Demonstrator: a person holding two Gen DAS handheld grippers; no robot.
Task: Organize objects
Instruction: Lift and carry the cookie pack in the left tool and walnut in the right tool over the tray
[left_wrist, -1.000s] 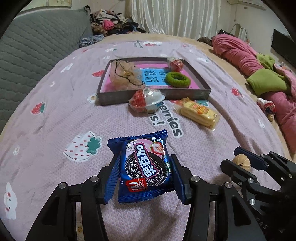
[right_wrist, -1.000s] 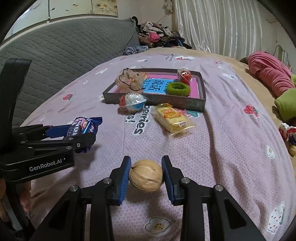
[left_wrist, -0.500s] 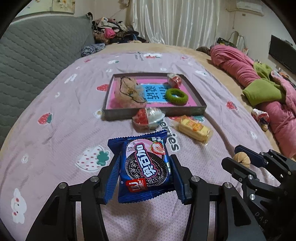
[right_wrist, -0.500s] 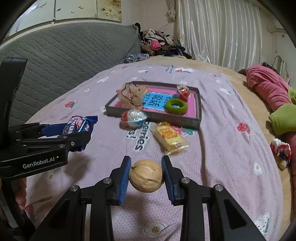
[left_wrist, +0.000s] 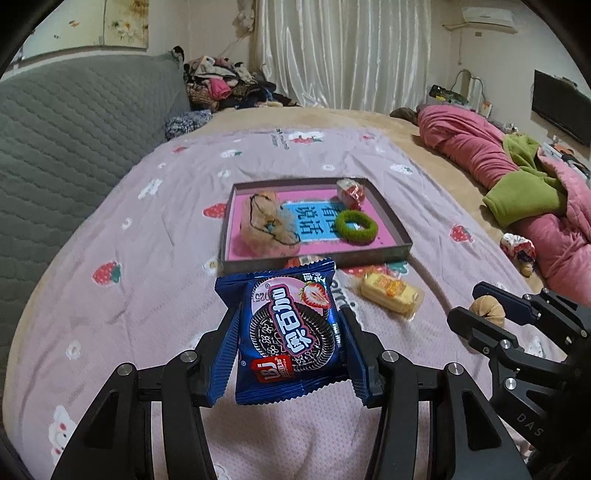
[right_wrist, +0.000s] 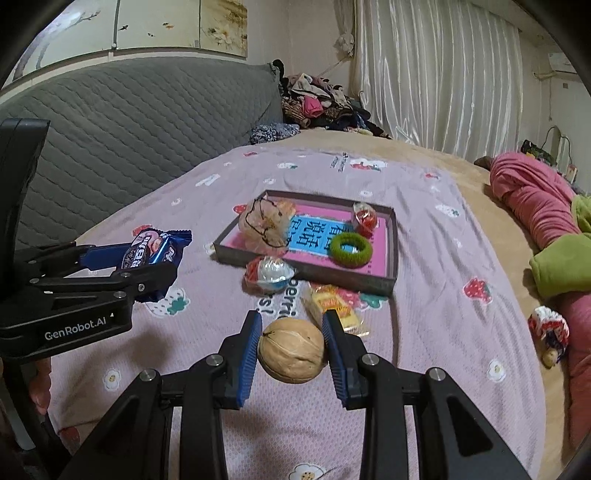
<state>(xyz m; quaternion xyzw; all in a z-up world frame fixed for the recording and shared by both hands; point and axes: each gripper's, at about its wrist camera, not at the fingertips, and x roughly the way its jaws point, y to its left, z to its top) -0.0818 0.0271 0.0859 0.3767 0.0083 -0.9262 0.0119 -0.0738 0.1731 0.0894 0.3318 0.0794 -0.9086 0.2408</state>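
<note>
Pink strawberry-print bedsheet (left_wrist: 147, 258) covers the bed, with a shallow grey tray with a pink floor (left_wrist: 400, 236) resting on it. Left claw (left_wrist: 288, 347) grips a blue cookie packet (left_wrist: 290, 332) above the sheet. Right claw (right_wrist: 291, 350) pinches a tan walnut (right_wrist: 291, 350) in the air. Between them and the tray lie a yellow wrapped biscuit pack (left_wrist: 389, 295) and a clear-wrapped red and white sweet (right_wrist: 269, 273).

My left tool (left_wrist: 291, 350), black frame, silver screws, blue ribbed pads, my right tool (right_wrist: 291, 354) the same, white GenRobot.AI lettering
</note>
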